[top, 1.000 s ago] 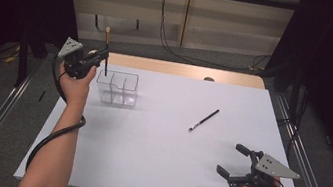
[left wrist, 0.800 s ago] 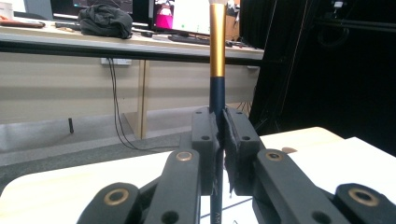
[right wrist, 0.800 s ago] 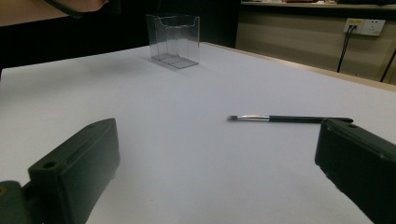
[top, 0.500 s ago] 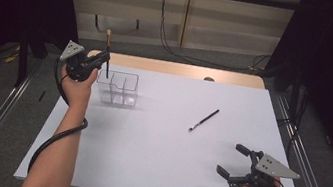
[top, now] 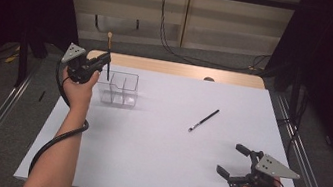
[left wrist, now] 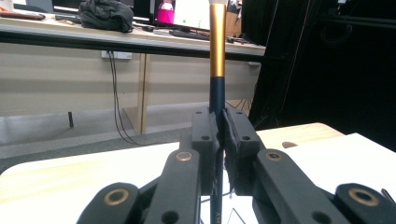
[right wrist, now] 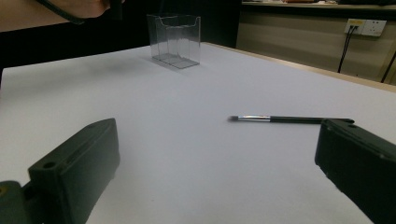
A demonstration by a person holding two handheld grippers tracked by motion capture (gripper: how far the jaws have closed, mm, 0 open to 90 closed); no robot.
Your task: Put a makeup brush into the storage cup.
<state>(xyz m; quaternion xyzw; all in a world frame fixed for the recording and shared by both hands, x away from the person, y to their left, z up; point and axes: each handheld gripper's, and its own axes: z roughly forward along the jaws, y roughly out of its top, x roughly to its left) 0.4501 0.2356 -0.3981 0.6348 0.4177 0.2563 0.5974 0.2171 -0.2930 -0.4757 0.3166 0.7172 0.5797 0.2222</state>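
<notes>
My left gripper point(top: 105, 60) hovers above the table's far left, shut on a makeup brush point(top: 109, 39) that stands upright. In the left gripper view the brush point(left wrist: 217, 51) shows a gold ferrule over a dark blue handle, clamped between the pads of the gripper point(left wrist: 220, 126). Its lower end hangs just left of a clear plastic organizer point(top: 122, 89) with compartments. A second, thin black brush point(top: 204, 119) lies flat mid-table. My right gripper point(top: 236, 160) rests open near the front right edge, and in the right gripper view this gripper point(right wrist: 219, 140) has that brush point(right wrist: 289, 119) lying ahead of it.
The white table top point(top: 154, 157) has bare room between the organizer and my right gripper. A wooden strip point(top: 183, 70) runs along the far edge. Metal rails point(top: 310, 167) flank the table. The clear organizer point(right wrist: 175, 39) stands far off in the right gripper view.
My left gripper has drifted slightly right and down with the brush, closer to the organizer. The right gripper and the black brush have stayed put.
</notes>
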